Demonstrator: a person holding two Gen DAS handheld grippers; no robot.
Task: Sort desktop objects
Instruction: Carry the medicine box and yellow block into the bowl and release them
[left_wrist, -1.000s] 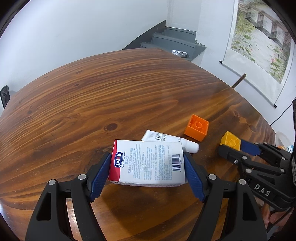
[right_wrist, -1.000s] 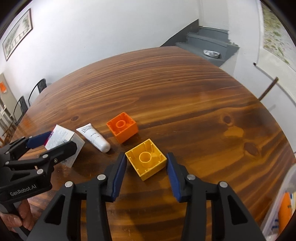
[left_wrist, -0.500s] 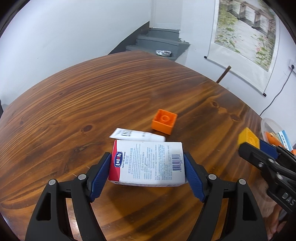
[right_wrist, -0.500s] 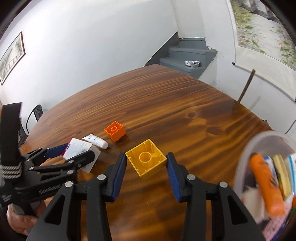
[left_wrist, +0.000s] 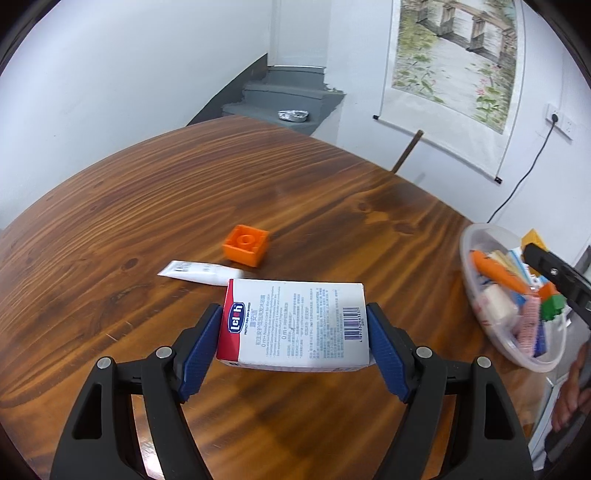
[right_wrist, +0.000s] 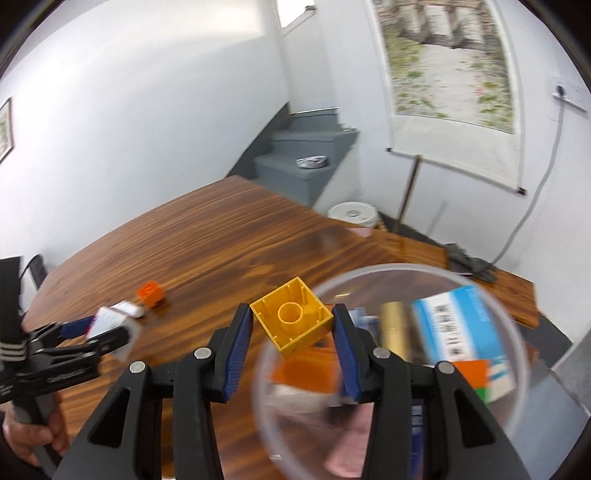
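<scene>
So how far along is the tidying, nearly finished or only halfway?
Well along, it seems. The clear bowl already holds a pile of small items. In hand: the right gripper carries a yellow block at the bowl's rim, and the left gripper clamps a white box above the table. Left lying there: an orange block and a white tube.

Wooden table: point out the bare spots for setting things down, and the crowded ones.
Bare: the wooden table from the orange brick back to the far edge, and its near strip. Crowded: the clear bowl at the right, and around the white tube.
</scene>
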